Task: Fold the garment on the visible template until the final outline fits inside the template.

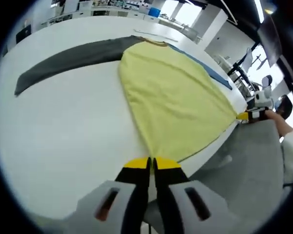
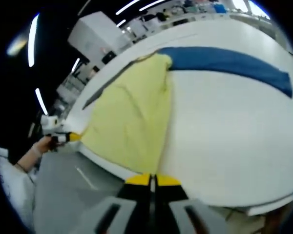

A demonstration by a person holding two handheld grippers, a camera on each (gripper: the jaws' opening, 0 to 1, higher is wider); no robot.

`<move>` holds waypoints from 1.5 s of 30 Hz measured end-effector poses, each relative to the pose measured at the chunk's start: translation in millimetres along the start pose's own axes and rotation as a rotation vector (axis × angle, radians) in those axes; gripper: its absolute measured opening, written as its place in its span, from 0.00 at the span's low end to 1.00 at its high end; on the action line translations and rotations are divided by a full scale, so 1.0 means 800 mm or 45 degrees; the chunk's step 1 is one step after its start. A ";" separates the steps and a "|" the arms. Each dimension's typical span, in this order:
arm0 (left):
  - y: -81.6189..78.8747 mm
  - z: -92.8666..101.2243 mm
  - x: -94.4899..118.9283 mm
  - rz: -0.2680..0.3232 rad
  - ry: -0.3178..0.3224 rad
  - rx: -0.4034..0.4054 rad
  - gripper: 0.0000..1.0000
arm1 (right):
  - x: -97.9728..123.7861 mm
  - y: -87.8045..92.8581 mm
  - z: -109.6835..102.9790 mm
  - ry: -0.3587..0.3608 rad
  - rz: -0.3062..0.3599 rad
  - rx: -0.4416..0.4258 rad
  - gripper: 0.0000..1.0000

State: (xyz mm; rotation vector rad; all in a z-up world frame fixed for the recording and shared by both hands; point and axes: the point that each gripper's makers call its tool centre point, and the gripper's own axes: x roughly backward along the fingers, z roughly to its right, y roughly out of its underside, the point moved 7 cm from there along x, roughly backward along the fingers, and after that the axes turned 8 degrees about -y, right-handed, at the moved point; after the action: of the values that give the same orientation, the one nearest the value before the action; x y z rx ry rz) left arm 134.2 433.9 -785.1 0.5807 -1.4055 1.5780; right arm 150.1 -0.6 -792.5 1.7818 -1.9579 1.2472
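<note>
A garment with a yellow body (image 1: 171, 97), a grey sleeve (image 1: 73, 61) and a blue sleeve (image 1: 205, 66) lies flat on the white table (image 1: 63, 146). My left gripper (image 1: 151, 163) is shut on one hem corner at the near table edge. The right gripper (image 1: 249, 115) pinches the other hem corner at the right. In the right gripper view the yellow body (image 2: 132, 117) stretches away from my right gripper (image 2: 151, 179), which is shut on the hem. The blue sleeve (image 2: 224, 61) runs off to the right, and the left gripper (image 2: 63, 138) holds the far corner.
Grey floor (image 1: 249, 165) lies beyond the table edge, where a person's hand (image 1: 278, 119) holds the right gripper. Benches and shelves (image 1: 112, 7) line the back of the room. The table (image 2: 234, 136) is bare white to the right of the garment.
</note>
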 end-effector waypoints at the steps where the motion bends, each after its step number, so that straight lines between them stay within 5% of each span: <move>1: 0.002 0.000 -0.002 -0.006 -0.002 0.002 0.00 | 0.000 0.001 -0.001 0.001 -0.001 -0.002 0.00; 16: 0.006 0.001 -0.001 0.026 -0.001 0.011 0.02 | 0.003 0.000 0.006 0.011 -0.012 0.020 0.00; 23: -0.002 0.005 0.004 0.096 0.027 0.036 0.22 | 0.017 -0.018 0.009 0.013 0.066 0.076 0.01; 29: -0.017 0.010 0.014 0.225 0.053 -0.004 0.42 | 0.031 -0.039 0.017 0.009 0.189 0.185 0.23; 34: -0.027 0.010 0.019 0.291 0.071 -0.014 0.62 | 0.039 -0.045 0.017 0.064 0.227 0.234 0.59; 39: -0.036 0.014 0.025 0.377 0.106 0.042 0.77 | 0.045 -0.051 0.029 0.125 0.251 0.237 0.84; 45: -0.048 0.020 0.035 0.485 0.094 0.077 0.81 | 0.061 -0.065 0.053 0.205 0.234 0.244 0.90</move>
State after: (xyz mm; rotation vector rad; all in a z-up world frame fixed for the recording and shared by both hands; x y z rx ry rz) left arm 149.8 425.2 -738.3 0.2949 -1.4781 1.9258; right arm 200.4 -60.0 -764.3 1.5519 -2.0048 1.6331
